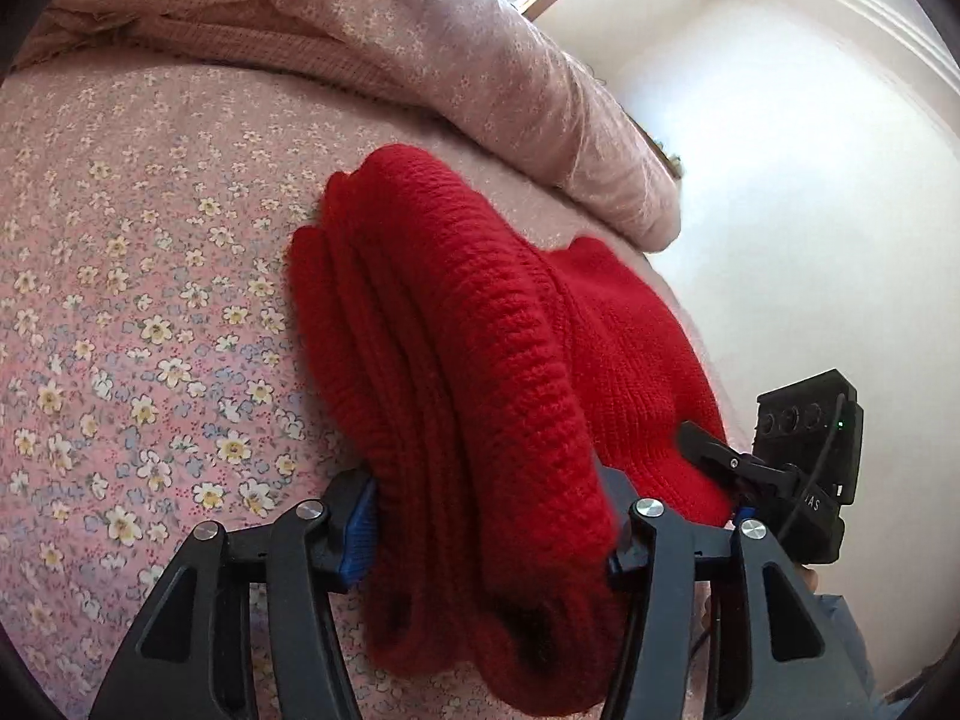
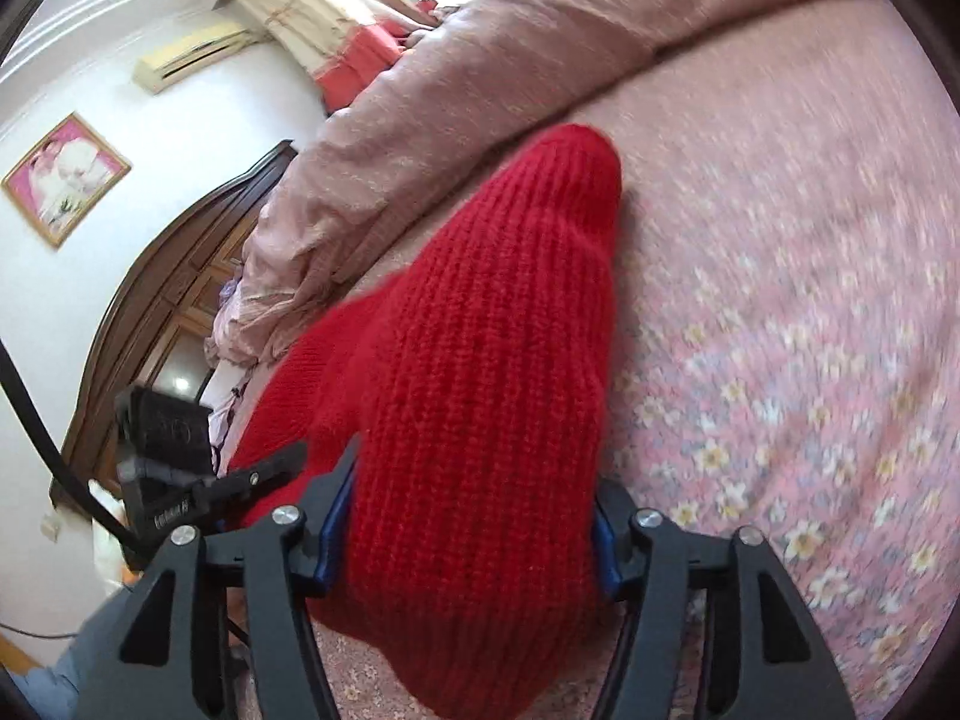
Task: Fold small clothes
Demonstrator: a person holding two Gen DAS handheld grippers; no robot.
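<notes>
Mid-fold: left tool (image 1: 489,531) and right tool (image 2: 465,540) each half-open, clamped on bunched red knit garment (image 1: 456,324), lifted over bed (image 1: 120,276) near quilt (image 1: 468,60). Next: lay flat, release.

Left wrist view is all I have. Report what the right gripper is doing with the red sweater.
Observer: The right gripper has a thick ribbed fold of the red sweater filling the gap between its blue pads.
Operator: Say what stands beyond that fold.
Observer: A dark wooden headboard, past the pink quilt.
Operator: Name something on the wall.
Observer: A framed picture hangs there.
</notes>
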